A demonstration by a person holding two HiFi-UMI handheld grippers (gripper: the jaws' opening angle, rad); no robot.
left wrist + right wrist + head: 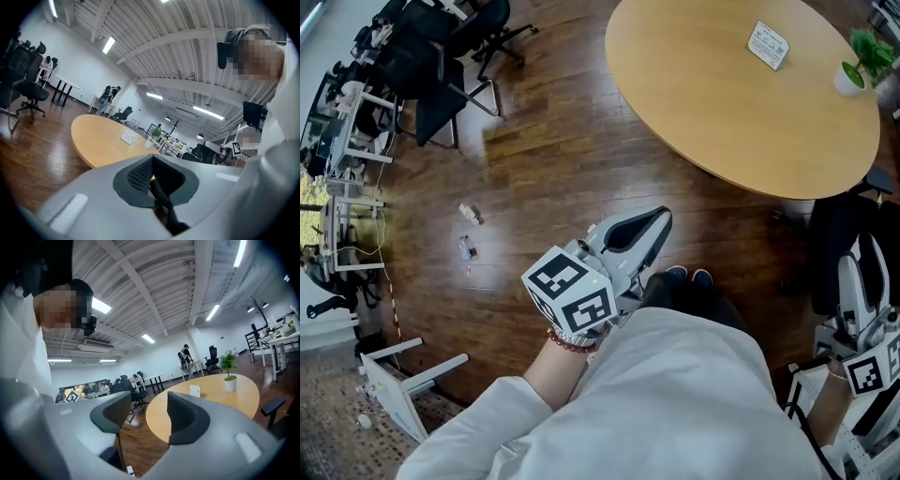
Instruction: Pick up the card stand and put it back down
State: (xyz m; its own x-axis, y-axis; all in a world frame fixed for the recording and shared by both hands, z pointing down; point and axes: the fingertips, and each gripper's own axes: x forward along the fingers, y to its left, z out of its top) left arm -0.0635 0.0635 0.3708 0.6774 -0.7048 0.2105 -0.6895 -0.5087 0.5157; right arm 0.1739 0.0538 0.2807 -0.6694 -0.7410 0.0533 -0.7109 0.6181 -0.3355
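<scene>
Status: card stand (pixel 768 45) is upright on the far right part of the round table (pixel 722 122), near the potted plant (pixel 861 64) but apart from it. Neither gripper is anywhere near it; both are held close to the person's body, well short of the table's near edge. The stand looks untouched. I can't tell from this whether the lift-and-replace is done or not started. If not started, everything is left: reach, grasp, lift, set down.

Left gripper (pixel 152 174): jaws clenched together, pads meeting, nothing between them.
Right gripper (pixel 147 416): jaws spread wide and released, only floor and table edge visible through the gap.

Materials/shapes:
- Card stand: small white rectangle with a slanted face and fine print. Probably thin plastic or acrylic, light, and easy to tip if pinched off-centre.
- Table: round top in a light wood tone, smooth and matte, with a thin edge.
- Plant: small white pot, green leaves.
- Grippers: grey moulded shells with rounded noses and dark ribbed pads. The marker cube (pixel 572 295) on the left one is black-and-white.
- Floor (pixel 544 159): dark glossy wood planks showing strong reflections.
</scene>
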